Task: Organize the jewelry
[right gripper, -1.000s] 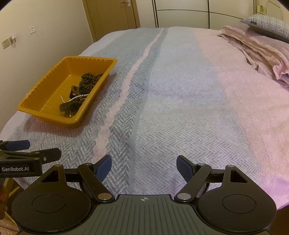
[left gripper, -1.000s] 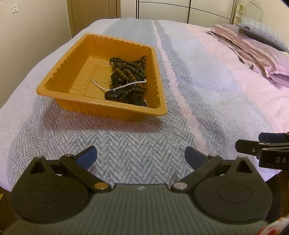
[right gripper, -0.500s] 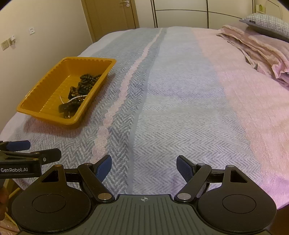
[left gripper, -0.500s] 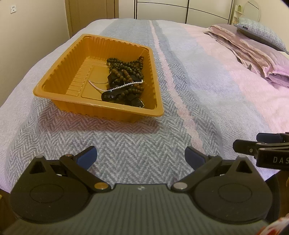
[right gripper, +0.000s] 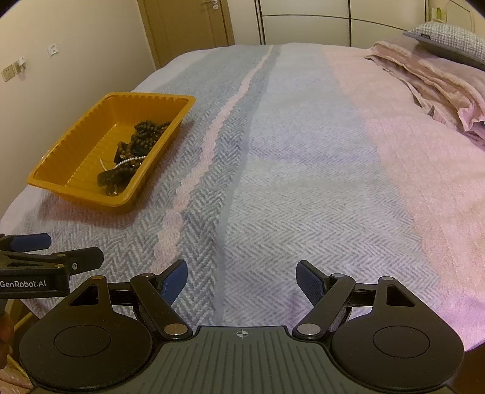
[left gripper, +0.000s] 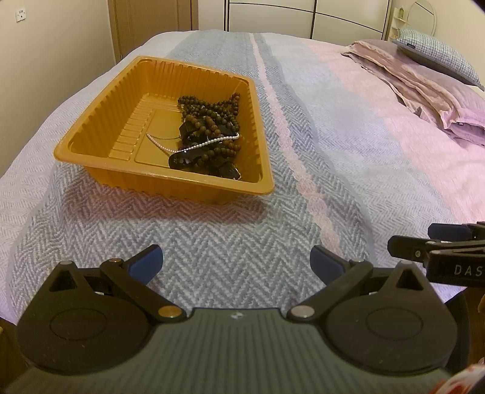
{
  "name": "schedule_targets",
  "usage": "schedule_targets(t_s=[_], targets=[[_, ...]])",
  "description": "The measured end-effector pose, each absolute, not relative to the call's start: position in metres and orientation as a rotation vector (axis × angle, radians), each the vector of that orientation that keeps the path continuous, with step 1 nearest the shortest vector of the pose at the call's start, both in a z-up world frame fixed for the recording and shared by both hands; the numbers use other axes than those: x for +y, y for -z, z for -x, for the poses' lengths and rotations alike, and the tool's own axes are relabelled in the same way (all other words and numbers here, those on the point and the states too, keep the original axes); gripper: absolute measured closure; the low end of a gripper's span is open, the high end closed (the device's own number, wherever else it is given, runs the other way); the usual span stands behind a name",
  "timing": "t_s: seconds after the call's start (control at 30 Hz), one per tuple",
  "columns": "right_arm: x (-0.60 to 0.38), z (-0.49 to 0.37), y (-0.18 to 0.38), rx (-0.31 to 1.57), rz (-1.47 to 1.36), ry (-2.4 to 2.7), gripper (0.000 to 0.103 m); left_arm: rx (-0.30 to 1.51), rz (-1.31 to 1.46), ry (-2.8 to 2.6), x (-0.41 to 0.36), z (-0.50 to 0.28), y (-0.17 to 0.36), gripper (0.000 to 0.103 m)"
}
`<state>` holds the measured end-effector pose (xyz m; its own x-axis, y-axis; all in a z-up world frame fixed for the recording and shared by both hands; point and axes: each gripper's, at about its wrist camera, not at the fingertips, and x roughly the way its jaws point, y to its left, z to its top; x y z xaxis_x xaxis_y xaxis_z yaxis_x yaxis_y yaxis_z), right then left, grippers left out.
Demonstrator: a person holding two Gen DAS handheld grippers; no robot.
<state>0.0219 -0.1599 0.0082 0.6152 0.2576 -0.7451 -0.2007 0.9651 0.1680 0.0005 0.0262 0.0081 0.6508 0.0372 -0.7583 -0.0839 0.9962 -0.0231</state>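
An orange plastic tray (left gripper: pixel 100 127) sits on the bed at the left; it also shows in the right wrist view (right gripper: pixel 75 142). In it lie brown bead strands (left gripper: pixel 212 118), a thin white pearl chain (left gripper: pixel 194 147) and dark pieces (left gripper: pixel 182 159). My left gripper (left gripper: pixel 236 263) is open and empty, low over the bedspread in front of the tray. My right gripper (right gripper: pixel 241 280) is open and empty, to the right of the left one, over the bedspread.
The bed is covered by a grey-blue and pink herringbone spread (right gripper: pixel 288 181). A folded pink blanket (left gripper: pixel 424 91) and a checked pillow (left gripper: pixel 436 57) lie at the far right. A door (right gripper: pixel 194 27) and wardrobe stand behind the bed; a wall is at the left.
The left wrist view has shifted slightly, so the tray sits a little further left and lower in frame. Both grippers stay open and empty.
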Motion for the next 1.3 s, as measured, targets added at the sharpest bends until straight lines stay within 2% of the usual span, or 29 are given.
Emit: schedule_targets(t_s=[1.3], targets=[[-0.1522, -0.0254, -0.0057, 0.87, -0.066, -0.263, 0.025, 0.861, 0.052, -0.065, 0.0261, -0.0017, -0.009, 0.0]])
